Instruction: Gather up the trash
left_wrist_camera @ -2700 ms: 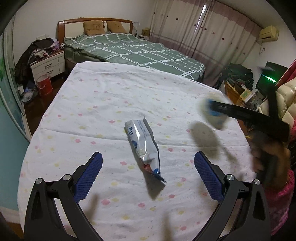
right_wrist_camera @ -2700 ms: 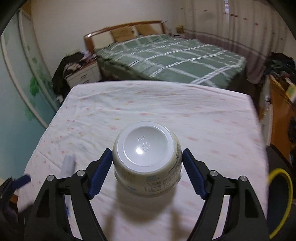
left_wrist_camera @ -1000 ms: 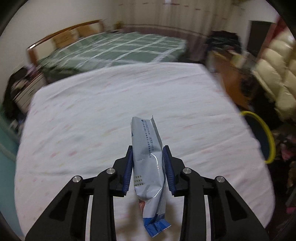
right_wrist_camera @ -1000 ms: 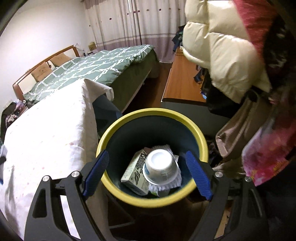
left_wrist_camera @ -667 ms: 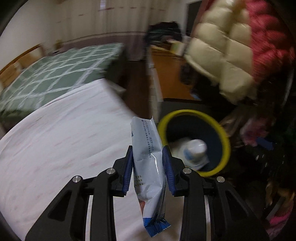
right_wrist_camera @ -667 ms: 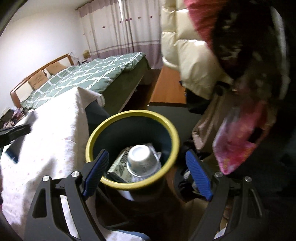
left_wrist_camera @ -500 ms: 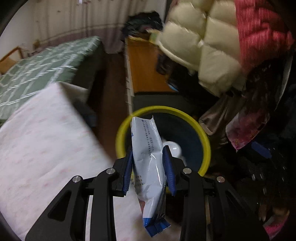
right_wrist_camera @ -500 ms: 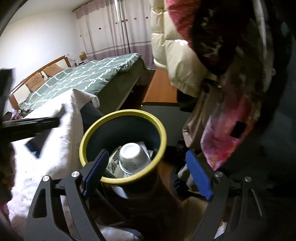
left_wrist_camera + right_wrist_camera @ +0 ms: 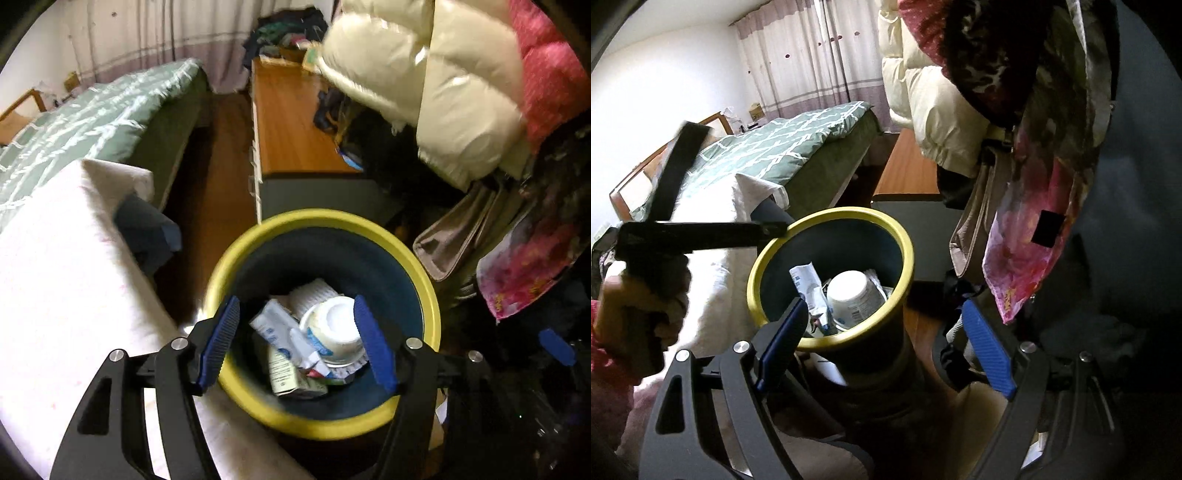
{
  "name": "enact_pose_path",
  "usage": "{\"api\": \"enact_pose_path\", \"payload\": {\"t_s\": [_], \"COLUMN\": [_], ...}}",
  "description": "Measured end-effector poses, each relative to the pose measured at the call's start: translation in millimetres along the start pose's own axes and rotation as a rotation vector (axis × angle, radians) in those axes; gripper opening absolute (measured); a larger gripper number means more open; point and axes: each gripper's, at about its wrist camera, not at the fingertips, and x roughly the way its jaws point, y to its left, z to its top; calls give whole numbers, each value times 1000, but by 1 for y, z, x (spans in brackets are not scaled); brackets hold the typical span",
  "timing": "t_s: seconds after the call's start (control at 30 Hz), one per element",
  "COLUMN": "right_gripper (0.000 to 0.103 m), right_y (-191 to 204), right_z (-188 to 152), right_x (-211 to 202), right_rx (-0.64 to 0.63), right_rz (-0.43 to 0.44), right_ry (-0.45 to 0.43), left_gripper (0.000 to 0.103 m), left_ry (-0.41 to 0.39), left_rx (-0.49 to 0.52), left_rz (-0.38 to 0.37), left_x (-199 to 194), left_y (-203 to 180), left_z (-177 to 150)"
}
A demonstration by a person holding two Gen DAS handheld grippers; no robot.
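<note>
Left wrist view: left gripper point(image 9: 297, 341) hangs over yellow-rimmed bin point(image 9: 424, 291), jaws spread, holding nothing. Inside bin: snack wrapper point(image 9: 284, 334) left, upturned cup point(image 9: 332, 334) touching it right. Right gripper point(image 9: 884, 349) spread wide beside bin, holding nothing.

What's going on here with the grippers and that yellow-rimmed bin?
A person is clearing trash with two handheld grippers. The left gripper hangs open over the yellow-rimmed dark blue bin, holding nothing. A silver-white snack wrapper lies inside the bin beside an upturned white plastic cup and a small printed carton. The right gripper is open and empty too, on the near side of the bin. The white-sheeted bed sits just left of it.
</note>
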Motion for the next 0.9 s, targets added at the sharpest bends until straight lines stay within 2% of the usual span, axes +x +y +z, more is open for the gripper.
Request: {"api": "enact_pose_path", "payload": {"t_s": [0.03,0.1,0.23,0.47,0.57,0.7,0.9], "right_gripper": [81,81,81,84,84,84,85], "right_y": [5,12,34,86,108,133,155], "right_z": [-1,-2,-3,-3,-5,-9,-13], "right_x": [-1,-3,-9,-35,-49,-71,-103], "right_rx": [-9,-24,-61,-151,-190,-236,-263], "right_rz": [9,19,53,123,143,169,198], "right_ry": [1,1,-6,-57,-79,-109,-150], "left_gripper": [73,89,98,98,98,98,98], "left_ry": [-21,-91,-208,-322,-375,-427,-466], "left_rx": [-4,-27,-60,-210,-270,-337,-391], "left_rz": [9,26,85,211,325,418,487], "left_x": [-12,-51,-124,-245,-290,-333,-375], "left_y": [5,16,36,89,109,126,136], "left_z": [-2,-13,-45,-131,-172,-218,-273]}}
